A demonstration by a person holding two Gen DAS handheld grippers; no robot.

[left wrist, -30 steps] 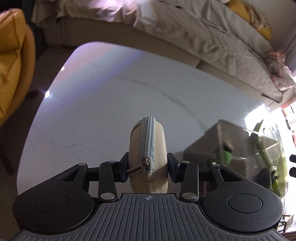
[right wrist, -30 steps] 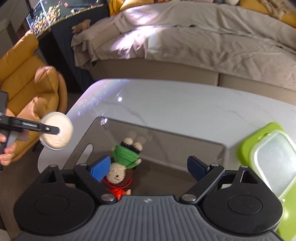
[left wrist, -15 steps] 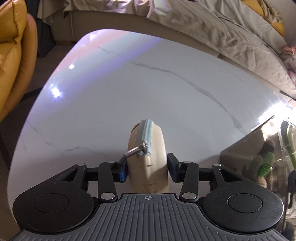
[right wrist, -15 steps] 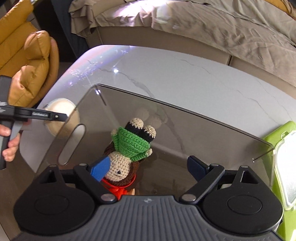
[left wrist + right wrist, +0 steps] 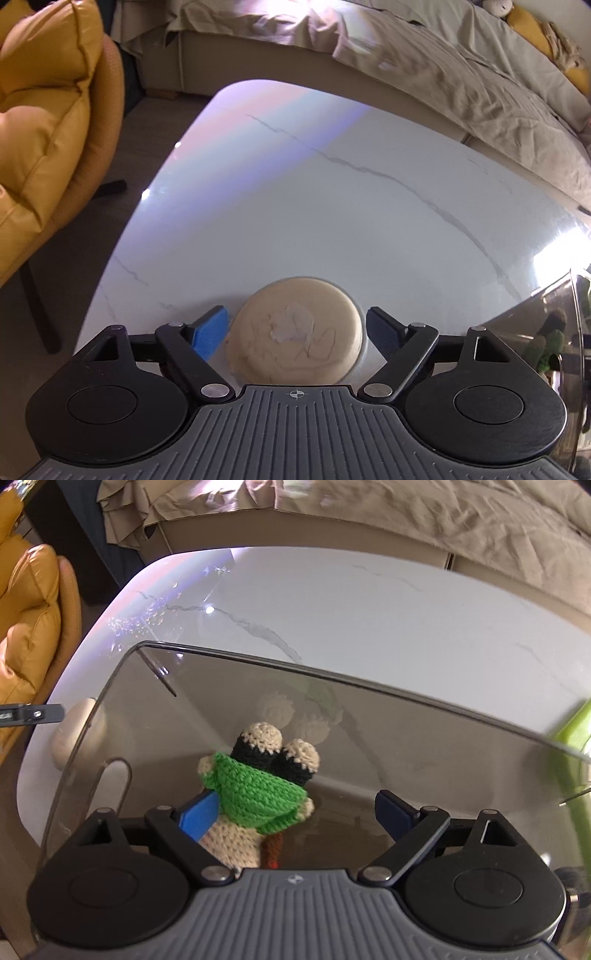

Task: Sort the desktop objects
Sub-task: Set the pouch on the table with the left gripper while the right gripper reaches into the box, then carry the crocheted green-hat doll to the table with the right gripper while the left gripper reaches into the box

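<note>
Pouch (image 5: 295, 328), round and beige, lay flat on the marble table (image 5: 332, 206) in your left wrist view, between the spread fingers of your left gripper (image 5: 297, 332). In your right wrist view, your right gripper (image 5: 295, 812) stood released above the clear bin (image 5: 369, 716), a crocheted doll (image 5: 258, 786) upside down inside beside its left finger.

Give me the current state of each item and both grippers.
Left gripper: open, fingers either side of the pouch.
Round beige pouch: lying flat on the white table, released.
Right gripper: open, over the bin.
Crochet doll: upside down inside the clear bin.
Green-lidded container: only its edge shows; state unclear.
</note>
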